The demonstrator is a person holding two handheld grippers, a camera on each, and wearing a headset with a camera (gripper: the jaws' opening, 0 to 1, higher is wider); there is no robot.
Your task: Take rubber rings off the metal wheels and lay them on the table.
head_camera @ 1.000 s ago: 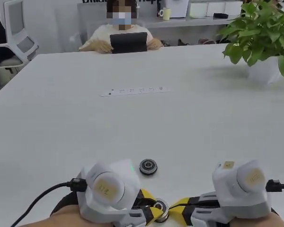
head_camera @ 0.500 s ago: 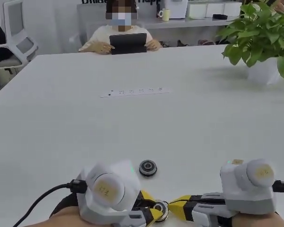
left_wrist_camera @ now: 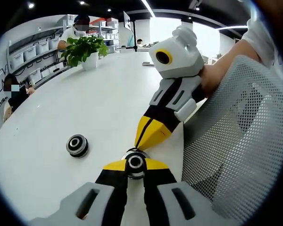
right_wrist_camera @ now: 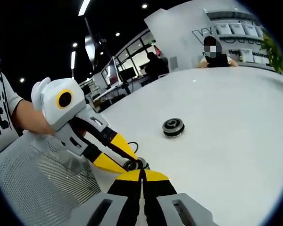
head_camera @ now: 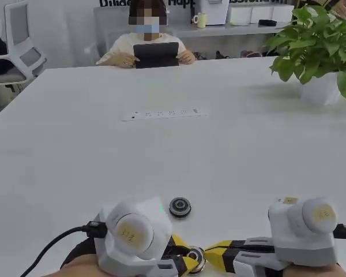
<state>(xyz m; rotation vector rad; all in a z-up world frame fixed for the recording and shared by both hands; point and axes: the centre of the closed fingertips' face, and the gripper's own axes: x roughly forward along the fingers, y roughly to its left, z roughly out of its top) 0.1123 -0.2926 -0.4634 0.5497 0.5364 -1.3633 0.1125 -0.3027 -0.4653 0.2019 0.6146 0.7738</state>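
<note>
A small metal wheel [head_camera: 195, 255] with a black rubber ring hangs just above the table's near edge, and my left gripper [head_camera: 190, 259] is shut on it. The left gripper view has the same wheel [left_wrist_camera: 135, 161] between its yellow tips. My right gripper [head_camera: 212, 254] comes in from the right, jaws shut, its tip [left_wrist_camera: 140, 143] touching the wheel's rim; whether it pinches the ring I cannot tell. A second wheel [head_camera: 180, 207] with its ring on lies flat on the white table [head_camera: 230, 150], a little beyond both grippers and apart from them.
A power strip [head_camera: 164, 113] is set flush in the table's middle. A potted plant [head_camera: 317, 52] stands at the far right. A person with a tablet [head_camera: 155, 53] sits at the far side. A mesh chair [left_wrist_camera: 236, 141] is close behind the grippers.
My right gripper's body has shifted a little to the right and lower. The left gripper and the wheel it holds have stayed in place; the second wheel has not moved.
</note>
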